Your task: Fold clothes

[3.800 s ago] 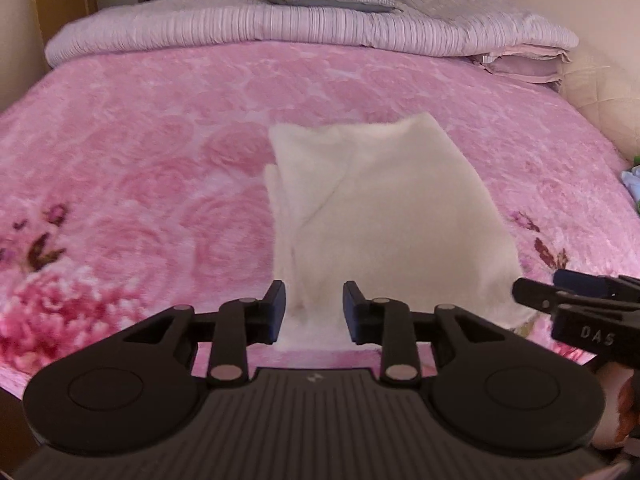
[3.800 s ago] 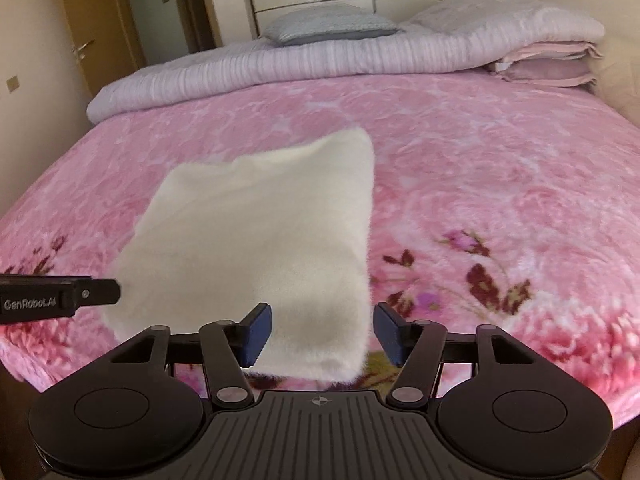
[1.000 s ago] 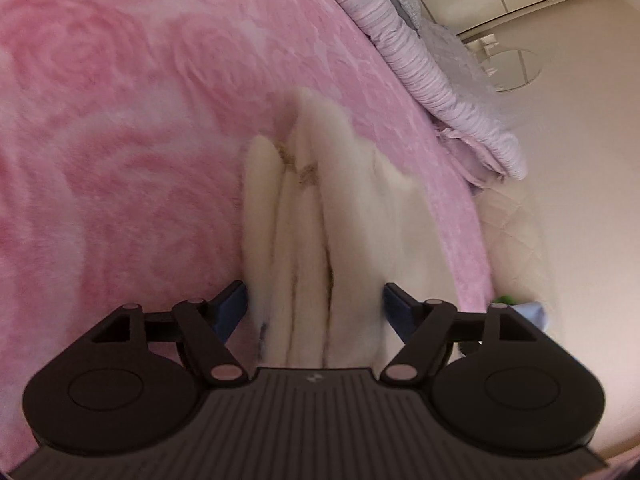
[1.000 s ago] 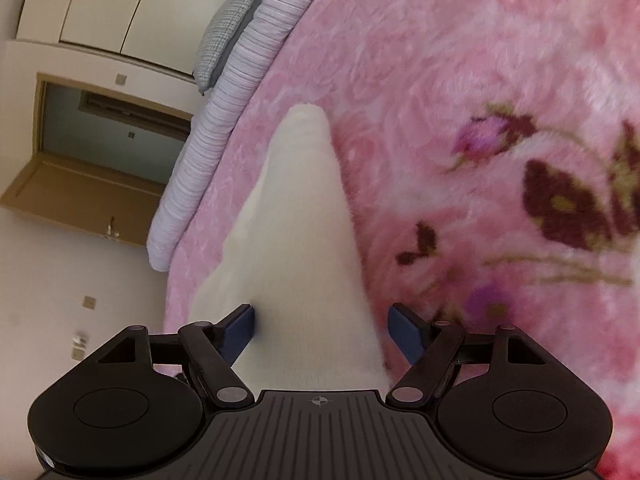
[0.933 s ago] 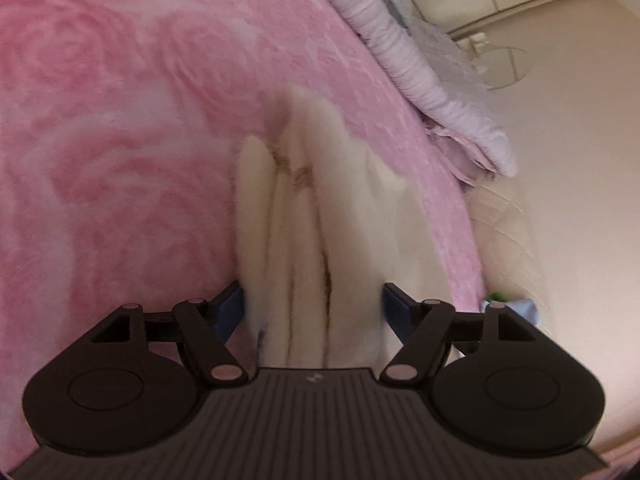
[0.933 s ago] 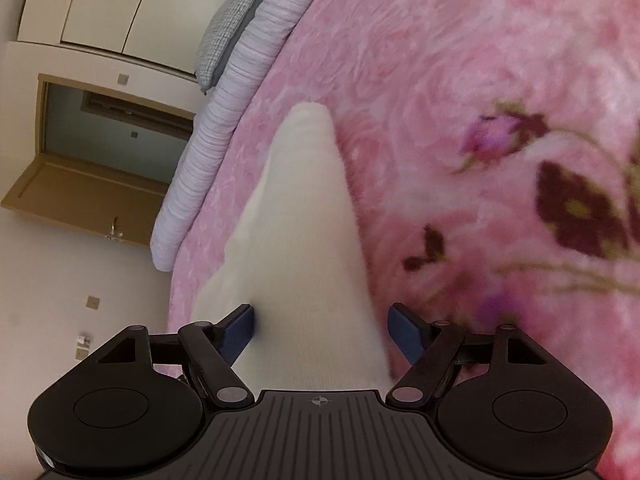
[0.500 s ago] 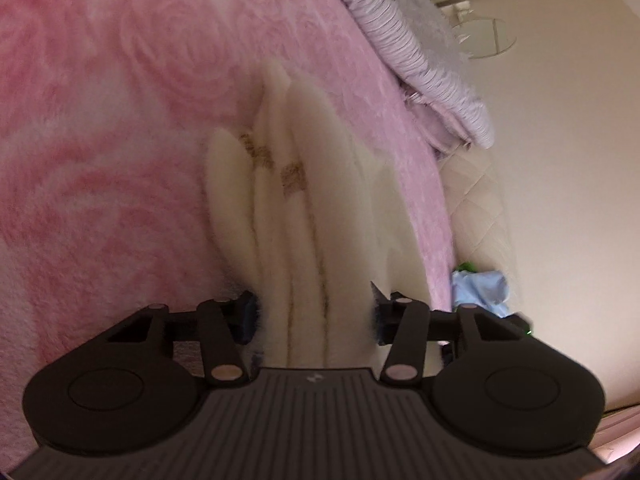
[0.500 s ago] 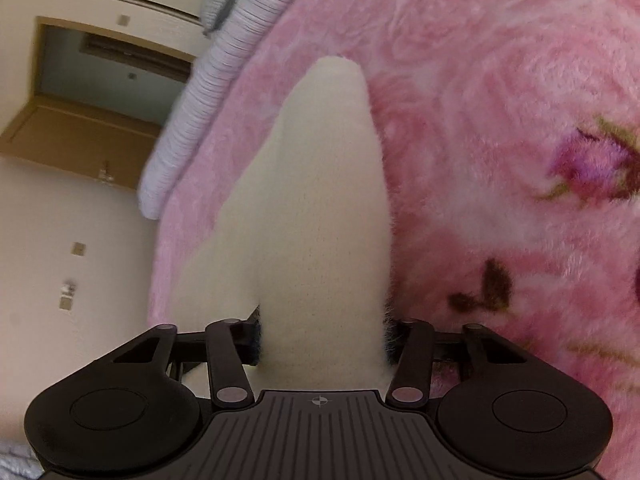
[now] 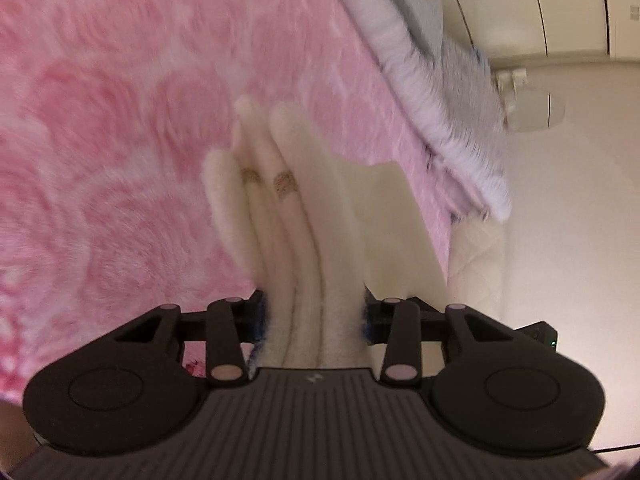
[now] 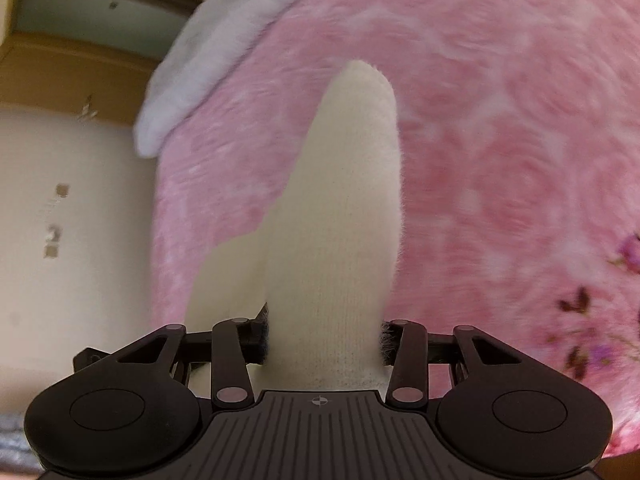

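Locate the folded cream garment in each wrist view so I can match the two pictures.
Left wrist: cream garment, centre, stacked folds clamped in the left gripper.
Right wrist: same garment, centre, one smooth fold clamped in the right gripper.
Shared landmark: the pink floral blanket beneath it.

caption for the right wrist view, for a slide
Right gripper, jaws just closed, clamps a folded cream sweater above the pink floral bedspread.
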